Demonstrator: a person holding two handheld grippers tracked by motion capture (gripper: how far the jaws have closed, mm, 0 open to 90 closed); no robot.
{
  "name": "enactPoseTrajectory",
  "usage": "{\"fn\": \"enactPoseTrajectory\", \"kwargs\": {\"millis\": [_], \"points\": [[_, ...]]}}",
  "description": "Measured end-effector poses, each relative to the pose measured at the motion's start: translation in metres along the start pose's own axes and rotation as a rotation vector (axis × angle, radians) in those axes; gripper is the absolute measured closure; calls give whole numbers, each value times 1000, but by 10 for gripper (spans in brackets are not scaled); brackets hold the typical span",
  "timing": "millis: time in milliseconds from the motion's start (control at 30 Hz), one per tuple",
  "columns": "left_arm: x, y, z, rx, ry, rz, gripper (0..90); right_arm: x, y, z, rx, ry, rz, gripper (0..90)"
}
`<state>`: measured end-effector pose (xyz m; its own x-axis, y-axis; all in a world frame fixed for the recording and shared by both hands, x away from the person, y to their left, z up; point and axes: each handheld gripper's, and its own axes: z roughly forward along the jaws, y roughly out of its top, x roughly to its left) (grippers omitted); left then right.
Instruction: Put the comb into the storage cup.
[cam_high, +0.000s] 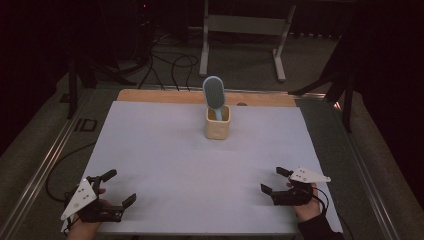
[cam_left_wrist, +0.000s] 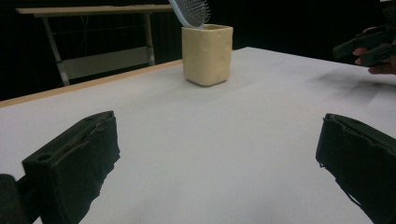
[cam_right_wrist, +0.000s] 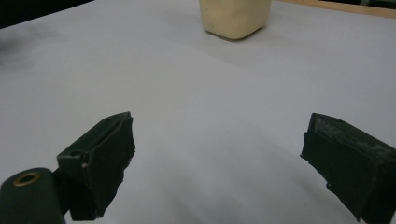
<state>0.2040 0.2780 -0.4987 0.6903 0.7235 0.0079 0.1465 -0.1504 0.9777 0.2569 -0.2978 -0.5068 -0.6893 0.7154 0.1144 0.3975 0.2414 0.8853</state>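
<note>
A cream square cup (cam_high: 217, 123) stands upright at the back middle of the white sheet (cam_high: 165, 160), with a pale blue hairbrush (cam_high: 214, 95) standing in it, bristle head up. The cup (cam_left_wrist: 207, 54) and brush head (cam_left_wrist: 192, 11) also show in the left gripper view, and the cup's base (cam_right_wrist: 234, 17) in the right gripper view. My left gripper (cam_high: 119, 187) rests open near the front left edge, nothing between its jaws. My right gripper (cam_high: 274, 179) is open at the front right, also holding nothing. It appears far off as the right gripper (cam_left_wrist: 369, 46) in the left gripper view.
The sheet covers a wooden table (cam_high: 165, 96) whose bare strip shows along the back. Beyond it stand a white metal frame (cam_high: 245, 30) and cables (cam_high: 170, 67) on the floor. Dark stands flank both table sides.
</note>
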Motion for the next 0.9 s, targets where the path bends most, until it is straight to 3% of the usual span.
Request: {"fn": "enactPoseTrajectory", "kwargs": {"millis": [233,433,667,900], "points": [[0,0,0,0,-1,1,0,-4,-3,3,10,-22,21,86],[0,0,1,4,-7,5,0,-6,-6,9,15,-3,-2,87],[-1,0,0,5,-3,8,0,-10,-6,8,9,4,23,87],[-1,0,1,8,-2,10,0,-9,-5,8,9,0,17,87]]}}
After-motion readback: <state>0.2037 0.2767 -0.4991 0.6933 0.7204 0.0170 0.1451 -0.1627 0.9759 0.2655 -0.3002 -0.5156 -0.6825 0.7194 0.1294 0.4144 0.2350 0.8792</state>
